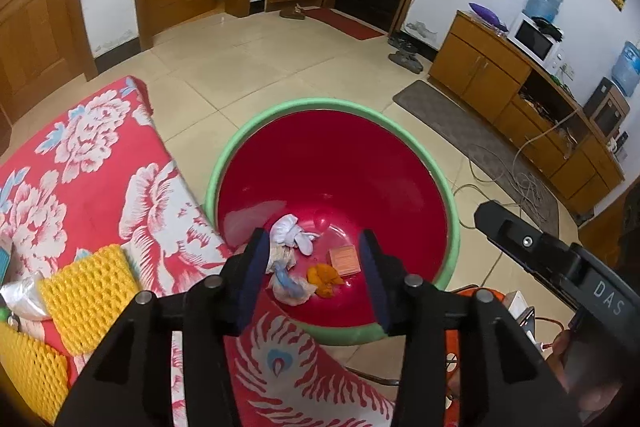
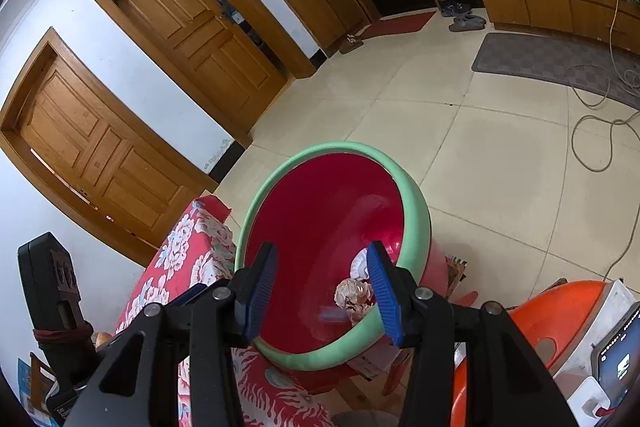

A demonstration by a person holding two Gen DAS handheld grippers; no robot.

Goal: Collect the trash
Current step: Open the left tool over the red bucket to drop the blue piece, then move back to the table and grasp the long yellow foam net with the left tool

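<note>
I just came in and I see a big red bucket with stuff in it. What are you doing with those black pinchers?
Someone is tidying up trash with a pincher in each hand. Both the left gripper and the right gripper are open and empty, above the red bin with the green rim. White tissue, an orange scrap and a small orange card lie at its bottom. Yellow foam netting sits on the flowered cloth.

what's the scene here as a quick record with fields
bin: red basin with green rim, on the floor beside the floral cloth
trash in bin: white tissue, orange peel, small orange packet, crumpled wrapper
left gripper: open, empty, above the bin
right gripper: open, empty, above the bin
left on cloth: yellow foam nets
</note>
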